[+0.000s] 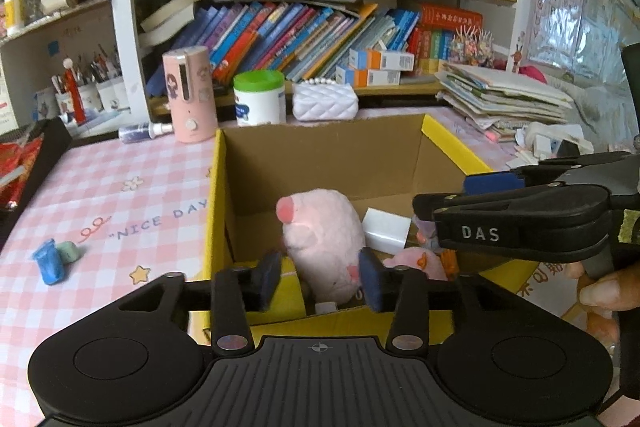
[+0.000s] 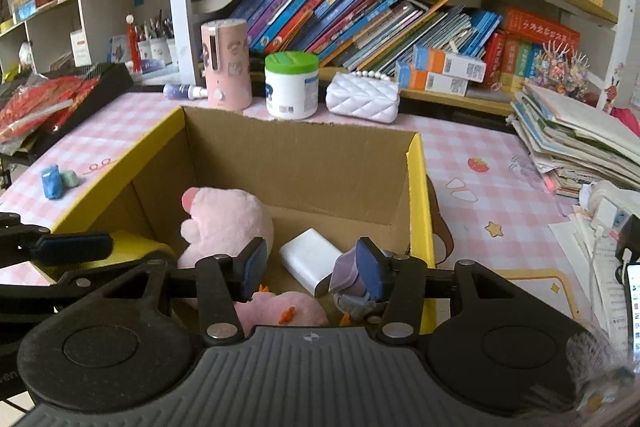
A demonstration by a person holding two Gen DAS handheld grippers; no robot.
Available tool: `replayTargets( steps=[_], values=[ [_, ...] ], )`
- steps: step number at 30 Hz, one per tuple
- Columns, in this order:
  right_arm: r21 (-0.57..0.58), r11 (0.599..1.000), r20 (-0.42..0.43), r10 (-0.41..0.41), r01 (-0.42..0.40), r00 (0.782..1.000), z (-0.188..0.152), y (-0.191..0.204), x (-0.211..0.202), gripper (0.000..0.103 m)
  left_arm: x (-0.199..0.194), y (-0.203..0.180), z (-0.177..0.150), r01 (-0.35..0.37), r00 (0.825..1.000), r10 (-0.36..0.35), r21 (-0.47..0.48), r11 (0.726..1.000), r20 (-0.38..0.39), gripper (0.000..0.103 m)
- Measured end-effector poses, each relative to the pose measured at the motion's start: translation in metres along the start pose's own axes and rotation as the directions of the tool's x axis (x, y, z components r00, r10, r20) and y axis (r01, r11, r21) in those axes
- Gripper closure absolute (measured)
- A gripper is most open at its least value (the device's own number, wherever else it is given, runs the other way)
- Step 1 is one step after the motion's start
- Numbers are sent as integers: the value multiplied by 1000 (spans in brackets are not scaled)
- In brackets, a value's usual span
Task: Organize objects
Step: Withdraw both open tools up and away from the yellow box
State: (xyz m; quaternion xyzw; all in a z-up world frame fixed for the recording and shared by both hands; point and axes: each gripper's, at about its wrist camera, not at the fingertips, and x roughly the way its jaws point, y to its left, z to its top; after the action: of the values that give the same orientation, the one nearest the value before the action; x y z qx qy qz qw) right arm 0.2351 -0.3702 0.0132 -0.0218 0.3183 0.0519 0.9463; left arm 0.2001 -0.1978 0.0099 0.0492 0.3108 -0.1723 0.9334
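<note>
Left tool [image 1: 320,281] open above pink plush [image 1: 320,239], cardboard box [image 1: 320,155]

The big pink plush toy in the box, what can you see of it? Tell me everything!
The pink plush is soft and fuzzy, pale pink, with a darker pink round patch at its top. It sits propped up in the left part of the cardboard box, leaning by the left wall. A smaller pink toy with orange bits lies in front of it, and a white block lies to its right. Neither gripper holds it.
</note>
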Motion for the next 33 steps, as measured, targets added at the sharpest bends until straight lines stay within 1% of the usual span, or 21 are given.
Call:
replayTargets(
  steps=[2,4,7,9,15,20,23,33],
  values=[
    [11,1000,9,-13,13,1000,0,0,-7,55,-6,1,-2,-5,1000,4,2,1000,13,52],
    [26,999,14,-23,23,1000,-1,0,-14,55,-11,3,-3,-2,1000,2,0,1000,21,52],
    [41,998,19,-47,46,999,-5,3,-24,52,-20,6,-6,3,999,-3,0,1000,37,49],
    [48,997,24,-65,64,998,-8,6,-32,52,-27,9,-8,6,999,-6,2,1000,48,44],
    [112,986,32,-127,123,991,-23,19,-53,50,-45,19,-21,19,998,-19,8,1000,58,42],
    [161,973,15,-169,165,985,-39,32,-66,49,-59,29,-34,27,999,-28,18,999,40,40],
    [193,965,-10,-178,176,984,-47,41,-72,49,-67,37,-43,33,999,-33,20,999,28,40],
    [221,954,-95,-187,204,978,-77,79,-85,49,-89,61,-72,24,999,-24,19,1000,-36,37]
  ],
)
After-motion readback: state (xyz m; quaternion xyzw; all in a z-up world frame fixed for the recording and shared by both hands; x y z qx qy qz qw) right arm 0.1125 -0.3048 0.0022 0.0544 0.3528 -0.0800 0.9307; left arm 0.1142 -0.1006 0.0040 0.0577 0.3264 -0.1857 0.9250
